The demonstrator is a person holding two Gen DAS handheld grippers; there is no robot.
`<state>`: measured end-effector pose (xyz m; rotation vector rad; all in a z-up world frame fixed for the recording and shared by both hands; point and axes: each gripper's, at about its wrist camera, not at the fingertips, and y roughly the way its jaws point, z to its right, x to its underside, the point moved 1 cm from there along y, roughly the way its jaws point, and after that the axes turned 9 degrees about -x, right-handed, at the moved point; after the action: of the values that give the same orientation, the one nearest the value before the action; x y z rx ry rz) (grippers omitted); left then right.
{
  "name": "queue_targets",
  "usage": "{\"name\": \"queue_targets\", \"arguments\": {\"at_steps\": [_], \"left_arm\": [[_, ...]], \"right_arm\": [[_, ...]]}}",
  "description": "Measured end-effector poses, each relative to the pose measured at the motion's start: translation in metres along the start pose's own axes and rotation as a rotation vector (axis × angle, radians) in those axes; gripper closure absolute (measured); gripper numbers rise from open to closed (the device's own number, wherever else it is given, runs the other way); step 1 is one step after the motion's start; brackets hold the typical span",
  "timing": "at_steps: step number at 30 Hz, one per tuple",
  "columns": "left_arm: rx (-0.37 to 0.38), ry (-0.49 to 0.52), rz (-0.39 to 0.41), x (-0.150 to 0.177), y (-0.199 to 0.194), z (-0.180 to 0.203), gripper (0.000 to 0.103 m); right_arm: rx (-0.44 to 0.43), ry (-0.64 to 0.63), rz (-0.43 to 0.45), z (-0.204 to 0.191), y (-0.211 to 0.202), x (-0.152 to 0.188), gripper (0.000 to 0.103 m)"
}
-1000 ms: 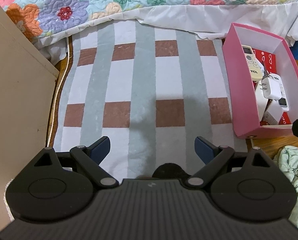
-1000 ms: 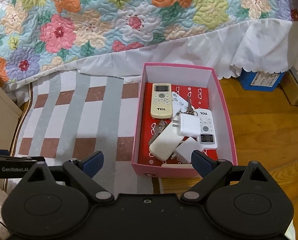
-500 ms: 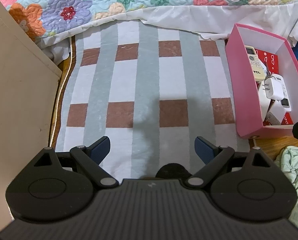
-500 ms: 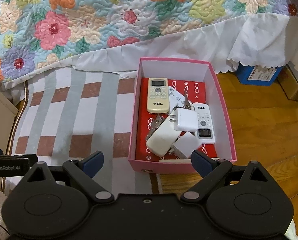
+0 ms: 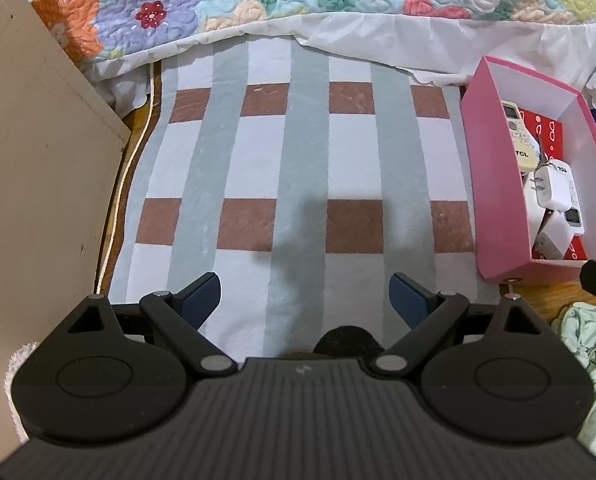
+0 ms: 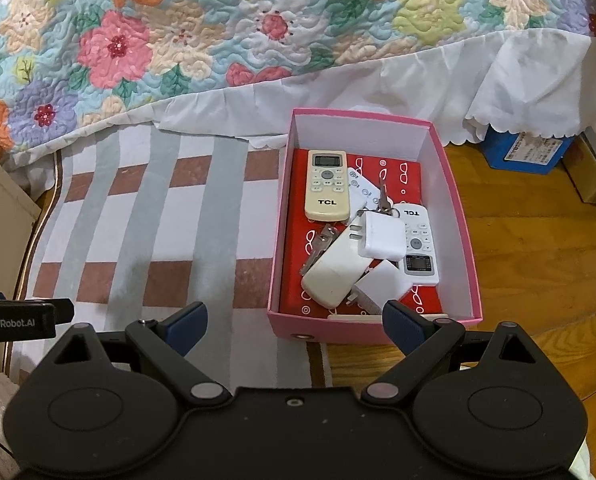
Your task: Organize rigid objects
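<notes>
Left wrist view: the left gripper (image 5: 305,295) is hanging spread wide over the striped rug (image 5: 298,168), gripping nothing.

Right wrist view: the right gripper (image 6: 294,324) is gaping empty too, hovering just before the pink box (image 6: 371,330) holding remotes (image 6: 326,191) and chargers (image 6: 379,236).

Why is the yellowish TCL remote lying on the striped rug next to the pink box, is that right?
Not quite. The right wrist view shows the yellowish TCL remote lying inside the pink box, on its red bottom, not on the striped rug. The rug does lie next to the box.
</notes>
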<state>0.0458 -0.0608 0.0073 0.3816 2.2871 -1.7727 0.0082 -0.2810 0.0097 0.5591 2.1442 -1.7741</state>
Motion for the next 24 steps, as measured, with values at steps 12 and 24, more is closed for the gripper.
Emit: {"name": "queue_targets", "arguments": {"at_steps": [12,24], "left_arm": [[-0.006,0.002,-0.012,0.0002,0.0035,0.0017,0.011],[0.003,0.008,-0.014,0.0017,0.0056,-0.0003,0.011]], "right_arm": [[0.010,-0.023,-0.010,-0.0018,0.0037,0.0009,0.006],[0.061,-0.074,0.008,-0.0078,0.0011,-0.0007,0.006]]}}
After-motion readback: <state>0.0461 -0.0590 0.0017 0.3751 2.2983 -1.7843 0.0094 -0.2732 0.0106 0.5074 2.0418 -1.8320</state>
